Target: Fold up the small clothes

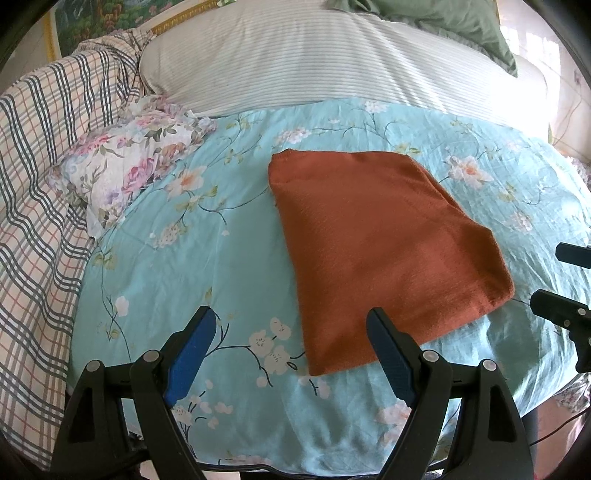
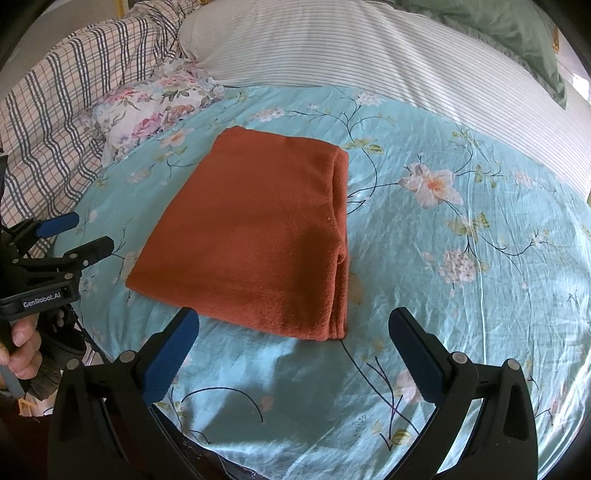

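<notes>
A rust-orange cloth (image 1: 373,243) lies folded flat in several layers on the turquoise flowered bedsheet (image 1: 177,266). In the right wrist view the orange cloth (image 2: 258,236) shows its stacked folded edges along its right side. My left gripper (image 1: 291,314) hovers open over the sheet just in front of the cloth's near left corner, nothing between its blue pads. My right gripper (image 2: 291,317) is open too, above the cloth's near right corner, and holds nothing. Each gripper appears at the edge of the other's view: the right gripper (image 1: 554,273) and the left gripper (image 2: 88,232).
A crumpled floral garment (image 1: 125,162) lies at the back left of the sheet. Behind it is a plaid blanket (image 1: 40,155), a striped pillow (image 1: 317,55) and a green cloth (image 1: 443,18). A person's hand (image 2: 22,347) grips the left tool's handle.
</notes>
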The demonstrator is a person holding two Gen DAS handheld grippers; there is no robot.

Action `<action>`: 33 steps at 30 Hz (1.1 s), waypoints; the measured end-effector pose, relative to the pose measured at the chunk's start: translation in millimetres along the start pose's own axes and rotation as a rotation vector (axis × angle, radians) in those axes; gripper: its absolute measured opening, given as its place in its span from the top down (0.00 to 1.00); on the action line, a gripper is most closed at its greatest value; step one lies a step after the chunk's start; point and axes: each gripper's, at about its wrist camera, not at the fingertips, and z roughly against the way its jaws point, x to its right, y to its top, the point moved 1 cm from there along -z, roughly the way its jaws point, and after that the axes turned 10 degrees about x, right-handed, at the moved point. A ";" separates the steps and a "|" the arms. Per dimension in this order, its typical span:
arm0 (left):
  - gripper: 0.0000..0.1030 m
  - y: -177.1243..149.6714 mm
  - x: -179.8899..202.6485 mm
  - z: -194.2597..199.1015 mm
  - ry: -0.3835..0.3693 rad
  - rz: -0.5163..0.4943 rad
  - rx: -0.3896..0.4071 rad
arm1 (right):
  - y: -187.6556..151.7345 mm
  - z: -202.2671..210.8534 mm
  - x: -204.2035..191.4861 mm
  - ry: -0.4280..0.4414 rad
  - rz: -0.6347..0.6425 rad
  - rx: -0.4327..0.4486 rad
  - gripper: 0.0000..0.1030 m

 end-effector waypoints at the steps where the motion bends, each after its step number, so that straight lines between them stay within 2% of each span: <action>1: 0.18 0.2 0.1 0.0 -0.001 0.001 0.000 | 0.0 0.0 0.2 0.000 0.000 0.000 0.01; 33: 0.18 1.5 4.7 -6.1 -0.012 -0.002 -0.007 | 3.2 -1.2 -1.8 -0.001 -0.004 0.001 0.01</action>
